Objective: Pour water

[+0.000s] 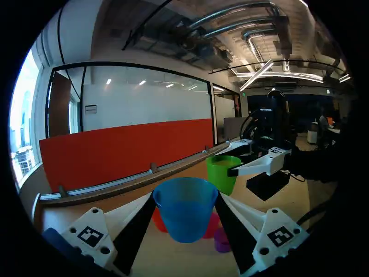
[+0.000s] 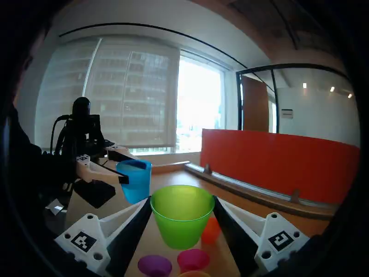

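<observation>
My left gripper (image 1: 184, 203) is shut on a blue cup (image 1: 186, 214), which it holds upright above the wooden table (image 1: 295, 198). My right gripper (image 2: 182, 203) is shut on a green cup (image 2: 181, 217), also upright. In the left gripper view the green cup (image 1: 223, 174) sits a little farther off to the right, clamped in the right gripper (image 1: 227, 159). In the right gripper view the blue cup (image 2: 135, 181) is at the left in the left gripper (image 2: 123, 167). The two cups are apart. I cannot tell what either cup contains.
Small cups stand on the table below the held ones: orange (image 2: 211, 230), pink (image 2: 193, 259) and purple (image 2: 154, 266). An orange partition (image 1: 124, 150) with a wooden rail (image 1: 138, 181) borders the table's far side. A dark sleeve (image 2: 27, 171) is behind the left gripper.
</observation>
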